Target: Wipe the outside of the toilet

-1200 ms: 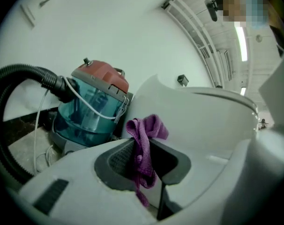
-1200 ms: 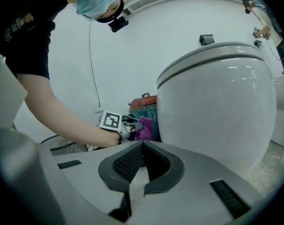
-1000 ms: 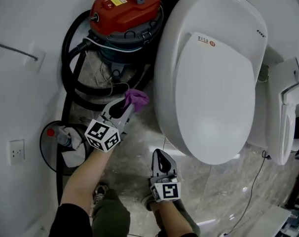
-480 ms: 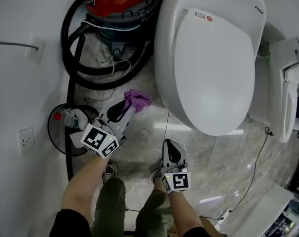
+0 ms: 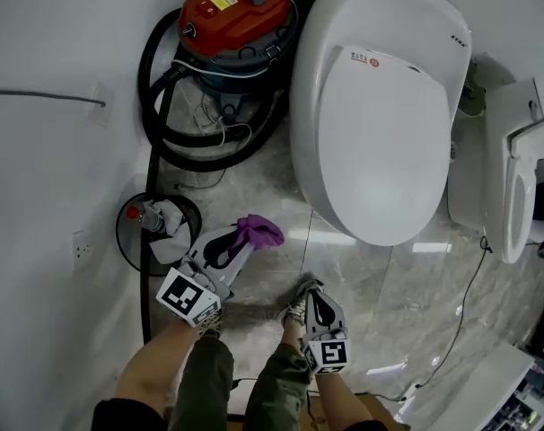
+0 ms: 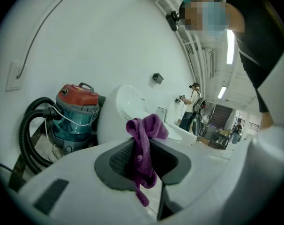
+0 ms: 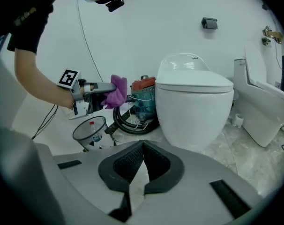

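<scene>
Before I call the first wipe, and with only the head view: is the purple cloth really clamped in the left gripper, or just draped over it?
Observer: Clamped. The left gripper view shows the purple cloth pinched between the fingers of the left gripper, a tail hanging below.
Operator: Is the right gripper carrying anything?
Observer: No. The right gripper view shows the right gripper shut, fingers meeting at the tips, nothing between them.

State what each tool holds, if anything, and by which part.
Left tool: the purple fabric cloth, pinched mid-length, with a bunch beyond the jaws and a tail hanging below. Right tool: nothing, jaws together.
</scene>
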`<state>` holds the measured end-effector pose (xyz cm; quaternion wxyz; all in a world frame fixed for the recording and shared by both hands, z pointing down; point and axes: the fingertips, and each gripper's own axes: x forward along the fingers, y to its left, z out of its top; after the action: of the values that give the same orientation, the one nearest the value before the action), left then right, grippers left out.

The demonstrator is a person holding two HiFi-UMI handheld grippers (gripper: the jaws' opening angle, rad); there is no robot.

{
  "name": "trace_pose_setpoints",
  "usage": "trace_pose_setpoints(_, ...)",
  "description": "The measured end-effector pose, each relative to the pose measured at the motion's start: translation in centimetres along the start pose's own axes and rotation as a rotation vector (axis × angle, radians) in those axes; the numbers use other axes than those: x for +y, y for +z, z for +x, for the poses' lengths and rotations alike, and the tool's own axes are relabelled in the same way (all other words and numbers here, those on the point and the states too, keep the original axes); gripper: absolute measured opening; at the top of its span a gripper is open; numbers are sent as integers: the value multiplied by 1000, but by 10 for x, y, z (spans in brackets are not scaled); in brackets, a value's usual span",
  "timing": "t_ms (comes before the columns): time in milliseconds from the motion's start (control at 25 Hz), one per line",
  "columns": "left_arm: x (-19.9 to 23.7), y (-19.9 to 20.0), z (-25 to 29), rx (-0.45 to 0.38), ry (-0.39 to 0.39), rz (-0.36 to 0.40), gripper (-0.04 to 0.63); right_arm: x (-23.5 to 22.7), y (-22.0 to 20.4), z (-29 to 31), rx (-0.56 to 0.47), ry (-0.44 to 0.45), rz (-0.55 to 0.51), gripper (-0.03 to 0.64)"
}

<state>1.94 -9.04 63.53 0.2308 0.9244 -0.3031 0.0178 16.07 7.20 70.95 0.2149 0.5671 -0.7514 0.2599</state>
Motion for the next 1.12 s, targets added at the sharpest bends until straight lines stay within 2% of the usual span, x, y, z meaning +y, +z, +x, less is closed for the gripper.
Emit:
trace_pose_setpoints(120,-10,16,-13,-5,19,-10,75,11,19,-13,-9,20,10,-2)
trace_pose_setpoints(320,-29,44,-30,-1,23,-4,75,29,43,-41,-21,3,46,-2)
trace_pose_setpoints(520,-51,73,-42,5,17,-1,75,36,94,-70,-45,5,-12,-2)
trace_pose_setpoints(760,-84,120,-61,-7,29,-27,75,45,176,-106,-139,5,-51,-2)
trace_pose_setpoints(920,-111,163,-74,-25,29,-37,75,47,234,-134,-218,-19,-26,-2)
trace_pose_setpoints(1120,-144,223,-92,-44,0,-11,75,58,303,-174,-290,-24,13,-2)
